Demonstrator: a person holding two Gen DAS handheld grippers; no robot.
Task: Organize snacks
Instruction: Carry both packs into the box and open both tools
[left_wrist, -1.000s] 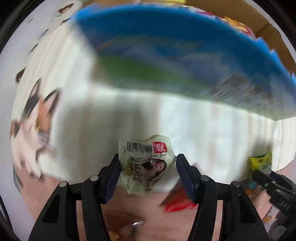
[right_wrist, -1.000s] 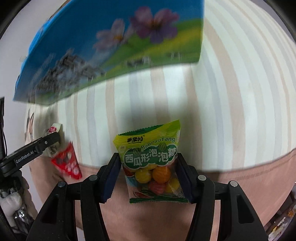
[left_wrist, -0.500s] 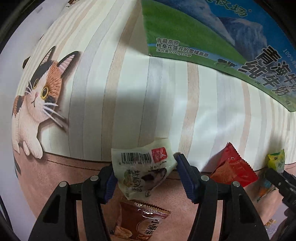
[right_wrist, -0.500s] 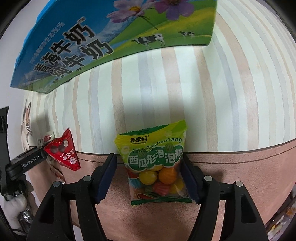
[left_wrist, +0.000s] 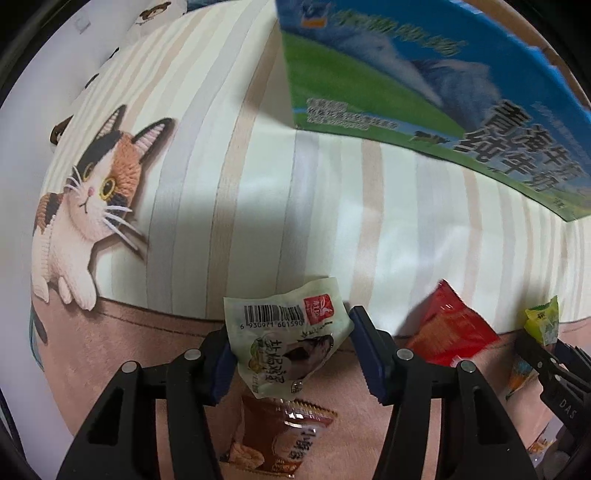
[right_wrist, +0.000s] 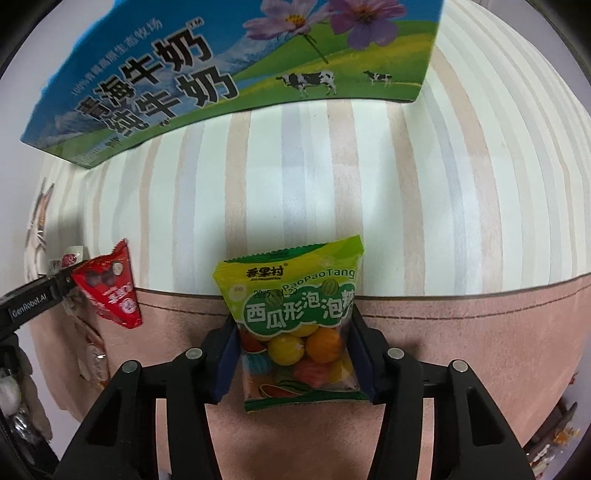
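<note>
between the blue pads of the left hand-held gripper (left_wrist: 290, 356) sits a pale snack packet (left_wrist: 286, 338) with a barcode, pinched across its crumpled middle and held above the bench (left_wrist: 258, 184), whose striped cloth shows a cartoon cat (left_wrist: 86, 206). the right hand-held gripper (right_wrist: 293, 360) is clamped on a green bubble-gum bag (right_wrist: 295, 325), its pads pressing the bag's two side edges where the round sweets bulge.

both packs look light and soft, film that crinkles and gives, so i judge a grip across the flat body holds better than one on a sealed edge, which could slide out. the gum bag is lumpy with hard balls inside; squeezing harder would only shift them. the pale packet hangs skewed, so it may swing when moved.

a red triangular packet (left_wrist: 452, 332) lies on the cloth near the left tool, and a brown packet (left_wrist: 286, 435) lies below the held one, partly covered by it. the blue-and-green milk carton box (right_wrist: 236, 70) stands at the far side; its top is cut off, and whether it is open for the snacks cannot be told. its print is blurred in the left view.
</note>
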